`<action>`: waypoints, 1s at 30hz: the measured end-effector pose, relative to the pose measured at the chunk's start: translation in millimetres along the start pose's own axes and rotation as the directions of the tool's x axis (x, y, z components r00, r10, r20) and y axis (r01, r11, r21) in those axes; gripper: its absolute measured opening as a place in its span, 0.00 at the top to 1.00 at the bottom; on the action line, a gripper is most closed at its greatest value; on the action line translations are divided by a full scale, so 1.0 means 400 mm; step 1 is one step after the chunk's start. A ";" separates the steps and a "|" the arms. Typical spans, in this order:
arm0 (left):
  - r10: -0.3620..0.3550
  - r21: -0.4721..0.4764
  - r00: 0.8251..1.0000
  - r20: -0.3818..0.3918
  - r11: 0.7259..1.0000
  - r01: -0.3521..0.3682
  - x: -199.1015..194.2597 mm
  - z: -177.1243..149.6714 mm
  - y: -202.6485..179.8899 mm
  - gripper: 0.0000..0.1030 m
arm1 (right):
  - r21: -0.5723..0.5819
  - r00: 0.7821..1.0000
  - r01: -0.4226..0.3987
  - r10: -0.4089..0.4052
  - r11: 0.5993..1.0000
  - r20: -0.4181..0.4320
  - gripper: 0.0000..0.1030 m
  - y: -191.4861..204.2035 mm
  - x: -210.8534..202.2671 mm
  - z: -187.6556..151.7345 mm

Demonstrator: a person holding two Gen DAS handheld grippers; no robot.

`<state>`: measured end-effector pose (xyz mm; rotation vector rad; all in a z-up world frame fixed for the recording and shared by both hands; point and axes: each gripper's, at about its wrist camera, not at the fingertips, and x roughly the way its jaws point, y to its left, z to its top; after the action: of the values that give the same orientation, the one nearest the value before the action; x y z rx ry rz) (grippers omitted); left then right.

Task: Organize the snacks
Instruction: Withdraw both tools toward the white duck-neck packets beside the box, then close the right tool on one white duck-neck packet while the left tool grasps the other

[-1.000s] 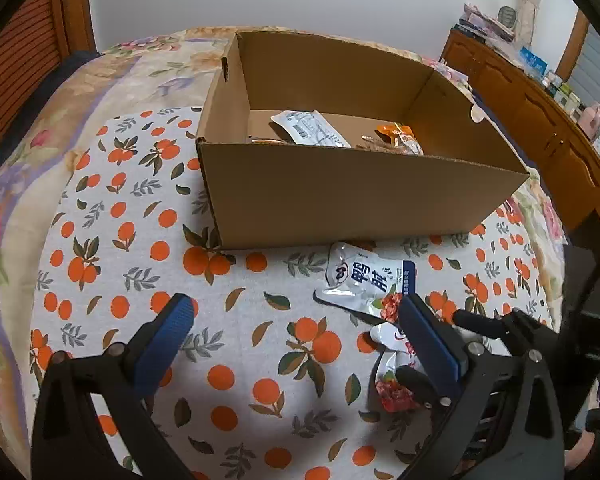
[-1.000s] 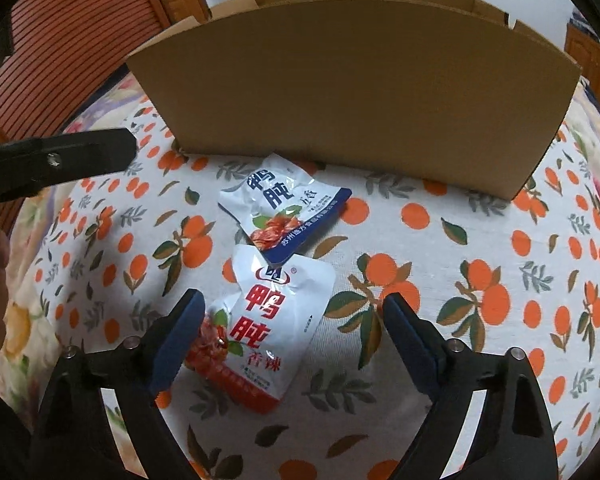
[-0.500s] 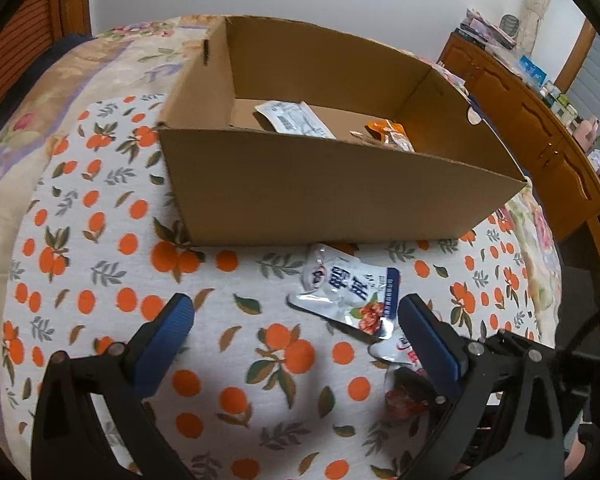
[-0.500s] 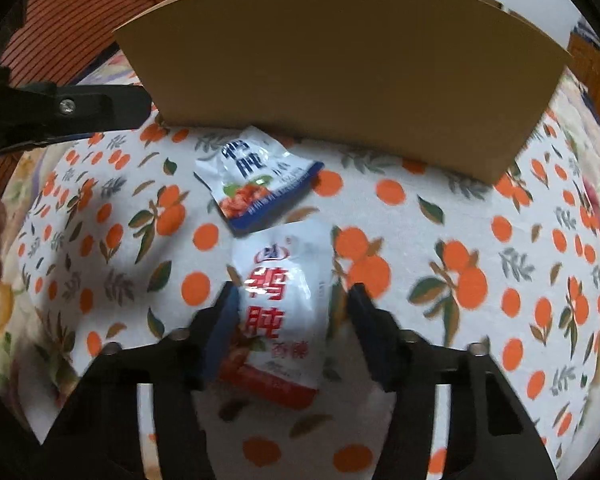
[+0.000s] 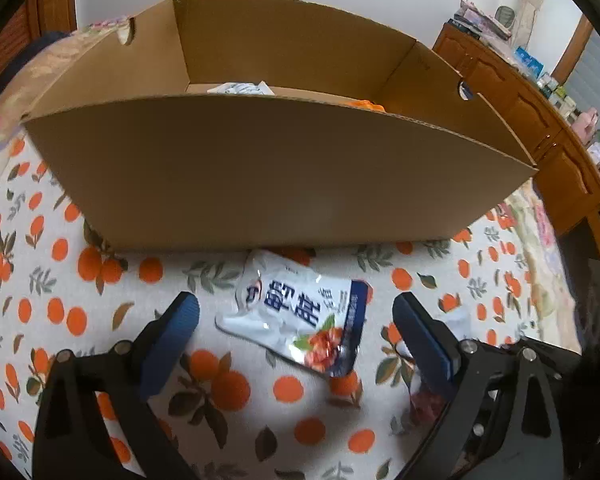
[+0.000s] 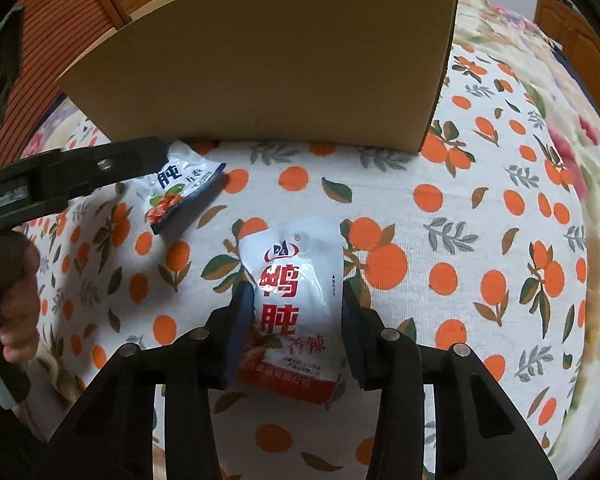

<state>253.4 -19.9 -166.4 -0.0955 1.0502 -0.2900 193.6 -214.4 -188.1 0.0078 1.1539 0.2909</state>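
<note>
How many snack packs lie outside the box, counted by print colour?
Blue print pack: 1
Red print pack: 1
Total: 2

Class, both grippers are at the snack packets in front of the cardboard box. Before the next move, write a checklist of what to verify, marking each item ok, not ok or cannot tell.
1. Red packet sits between the right gripper's pads, whose jaws have just been closing on it: ok.
2. Grip firm enough to lift: cannot tell.
3. Left gripper open wide enough to straddle the blue packet: ok.
4. Blue packet already clamped: not ok, both pads stand clear of it.
5. Cardboard box open on top with room inside: ok.
6. Tablecloth flat under both packets: ok.
</note>
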 end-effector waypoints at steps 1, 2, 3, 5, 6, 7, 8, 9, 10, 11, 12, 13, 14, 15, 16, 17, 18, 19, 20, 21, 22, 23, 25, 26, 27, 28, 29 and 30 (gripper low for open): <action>0.009 -0.004 1.000 -0.004 1.000 -0.009 0.009 0.003 0.000 0.05 | -0.006 1.000 0.004 -0.004 1.000 0.002 0.59 0.000 -0.001 -0.001; 0.011 -0.008 1.000 -0.006 1.000 -0.012 0.014 0.004 0.001 0.05 | -0.009 1.000 0.007 -0.007 1.000 0.004 0.59 -0.001 -0.002 -0.001; 0.019 -0.010 1.000 -0.006 1.000 -0.019 0.022 0.005 0.000 0.05 | -0.012 1.000 0.008 -0.008 1.000 0.006 0.59 0.000 -0.002 -0.002; 0.035 -0.006 0.999 -0.008 0.999 -0.035 0.033 0.008 0.000 0.06 | -0.011 1.000 0.007 -0.007 1.000 0.007 0.58 -0.003 -0.004 -0.005; 0.044 -0.001 0.999 -0.006 0.999 -0.044 0.038 0.009 -0.002 0.06 | -0.010 1.000 0.006 -0.006 1.000 0.007 0.58 0.001 -0.001 -0.004; 0.060 0.007 0.998 -0.006 0.998 -0.060 0.043 0.010 -0.004 0.06 | -0.010 1.000 0.005 -0.005 1.000 0.007 0.58 0.002 -0.001 -0.005; 0.075 0.016 0.997 -0.010 0.997 -0.075 0.048 0.011 -0.005 0.06 | -0.010 1.000 0.005 -0.005 1.000 0.007 0.58 0.001 0.001 -0.005; 0.084 0.027 0.996 -0.015 0.996 -0.084 0.053 0.009 -0.006 0.07 | -0.010 1.000 0.005 -0.005 1.000 0.007 0.58 0.000 0.000 -0.005; 0.094 0.034 0.995 -0.019 0.995 -0.094 0.055 0.006 -0.006 0.08 | -0.010 1.000 0.005 -0.005 1.000 0.007 0.58 -0.002 0.000 -0.007; 0.105 0.038 0.994 -0.024 0.994 -0.104 0.057 0.004 -0.006 0.09 | -0.010 1.000 0.005 -0.005 1.000 0.007 0.58 -0.003 -0.001 -0.008; 0.114 0.041 0.993 -0.037 0.993 -0.113 0.060 -0.001 -0.003 0.09 | -0.011 1.000 0.005 -0.005 1.000 0.007 0.58 0.000 0.002 -0.006; 0.115 0.040 0.992 -0.051 0.993 -0.113 0.062 -0.006 -0.001 0.10 | -0.013 1.000 0.006 -0.006 1.000 0.007 0.57 0.002 0.004 -0.005; 0.115 0.037 0.991 -0.065 0.993 -0.112 0.063 -0.010 0.003 0.11 | -0.016 1.000 0.007 -0.007 1.000 0.007 0.57 0.007 0.006 -0.003; 0.115 0.035 0.991 -0.074 0.993 -0.112 0.065 -0.014 0.008 0.11 | -0.018 1.000 0.008 -0.008 1.000 0.008 0.57 0.009 0.007 -0.003; 0.119 0.032 0.989 -0.086 0.993 -0.117 0.066 -0.020 0.014 0.11 | -0.019 1.000 0.009 -0.009 1.000 0.008 0.57 0.009 0.007 -0.002; 0.122 0.025 0.988 -0.097 0.992 -0.120 0.067 -0.025 0.022 0.12 | -0.021 1.000 0.010 -0.009 1.000 0.008 0.57 0.009 0.008 0.000; 0.116 0.012 0.987 -0.107 0.993 -0.115 0.068 -0.028 0.033 0.12 | -0.022 1.000 0.010 -0.009 1.000 0.008 0.57 0.008 0.008 0.002; 0.112 0.003 0.987 -0.115 0.994 -0.113 0.067 -0.032 0.043 0.12 | -0.022 1.000 0.009 -0.009 1.000 0.007 0.57 0.008 0.007 0.001; 0.114 -0.003 0.986 -0.122 0.993 -0.115 0.068 -0.032 0.051 0.13 | -0.021 1.000 0.009 -0.009 1.000 0.007 0.57 0.007 0.007 0.000; 0.116 -0.008 0.985 -0.126 0.993 -0.118 0.067 -0.032 0.059 0.13 | -0.022 1.000 0.008 -0.008 1.000 0.007 0.57 0.008 0.007 0.000; 0.116 -0.014 0.985 -0.124 0.993 -0.118 0.063 -0.032 0.066 0.13 | -0.023 1.000 0.008 -0.008 1.000 0.007 0.57 0.008 0.007 0.001; 0.111 -0.024 0.987 -0.120 0.993 -0.114 0.058 -0.030 0.071 0.13 | -0.023 1.000 0.009 -0.009 1.000 0.008 0.57 0.008 0.008 0.001; 0.070 -0.057 0.992 -0.102 0.995 -0.076 0.044 -0.021 0.082 0.13 | -0.026 1.000 0.010 -0.010 1.000 0.009 0.56 0.007 0.009 -0.001; 0.045 -0.079 0.995 -0.090 0.995 -0.052 0.037 -0.015 0.089 0.13 | -0.027 1.000 0.011 -0.011 1.000 0.010 0.56 0.007 0.010 -0.002; 0.030 -0.100 0.997 -0.077 0.994 -0.037 0.035 -0.007 0.092 0.13 | -0.029 1.000 0.012 -0.011 1.000 0.011 0.55 0.008 0.011 -0.003; 0.025 -0.108 0.997 -0.071 0.994 -0.033 0.030 -0.001 0.101 0.13 | -0.033 1.000 0.013 -0.013 0.999 0.011 0.55 0.010 0.011 -0.003; 0.023 -0.118 0.998 -0.066 0.993 -0.031 0.035 0.005 0.103 0.13 | -0.038 1.000 0.015 -0.015 0.999 0.012 0.54 0.013 0.011 -0.005; 0.022 -0.123 0.998 -0.064 0.992 -0.029 0.043 0.008 0.102 0.13 | -0.044 1.000 0.019 -0.018 0.999 0.014 0.53 0.017 0.012 -0.005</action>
<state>271.7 14.1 -188.0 -0.1855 1.1309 -0.2054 192.3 -207.1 -192.2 -0.0400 1.1337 0.2994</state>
